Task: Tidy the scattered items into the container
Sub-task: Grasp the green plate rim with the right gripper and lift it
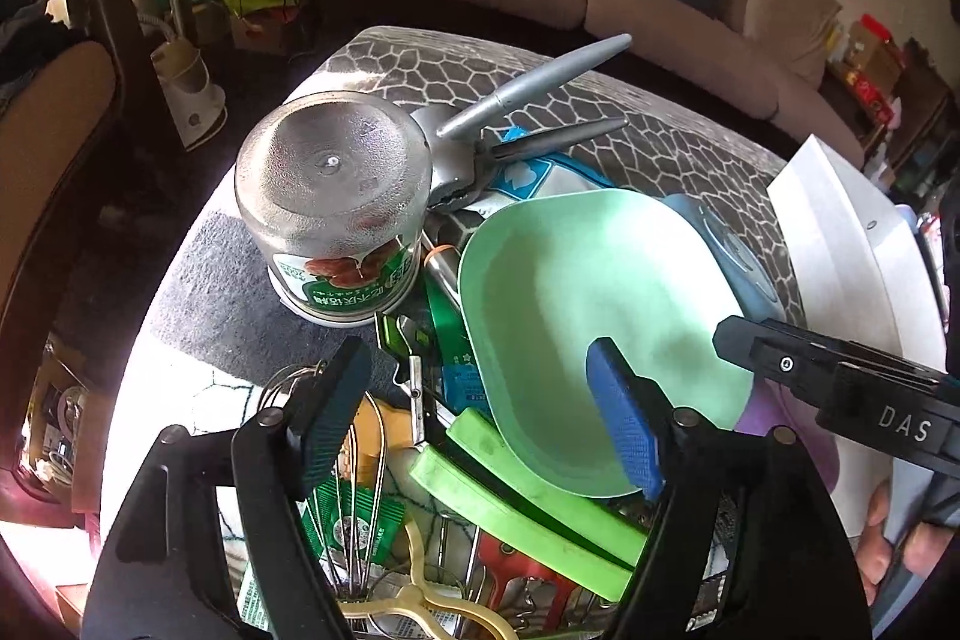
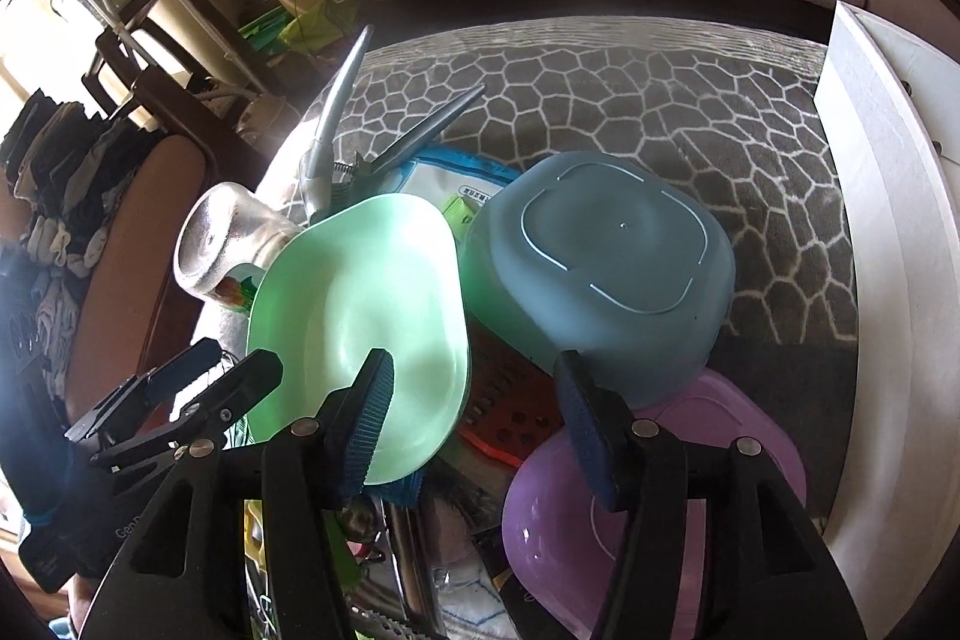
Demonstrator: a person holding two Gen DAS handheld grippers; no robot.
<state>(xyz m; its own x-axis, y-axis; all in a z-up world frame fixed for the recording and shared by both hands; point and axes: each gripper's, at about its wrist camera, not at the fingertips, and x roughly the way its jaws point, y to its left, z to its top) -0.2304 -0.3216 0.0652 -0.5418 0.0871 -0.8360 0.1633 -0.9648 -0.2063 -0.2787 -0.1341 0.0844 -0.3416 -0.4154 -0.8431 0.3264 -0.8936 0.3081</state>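
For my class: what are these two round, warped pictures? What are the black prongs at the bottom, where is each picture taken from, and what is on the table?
There is no robot here. A person holds a two-fingered grasping tool in each hand, and a wide-angle camera on each tool looks forward along its fingers, which bends the picture into a circle.

One picture comes from the left tool, the other from the right tool. The black prongs are their fingers. Both tools stand open and hold nothing; each also shows in the other's view.

On the patterned cloth lies a pile: a green bowl tilted on the heap, a blue bowl upside down, a purple bowl, an upturned jar, grey-handled tongs-like tool, a wire whisk and packets. The white box at the right may be the container.
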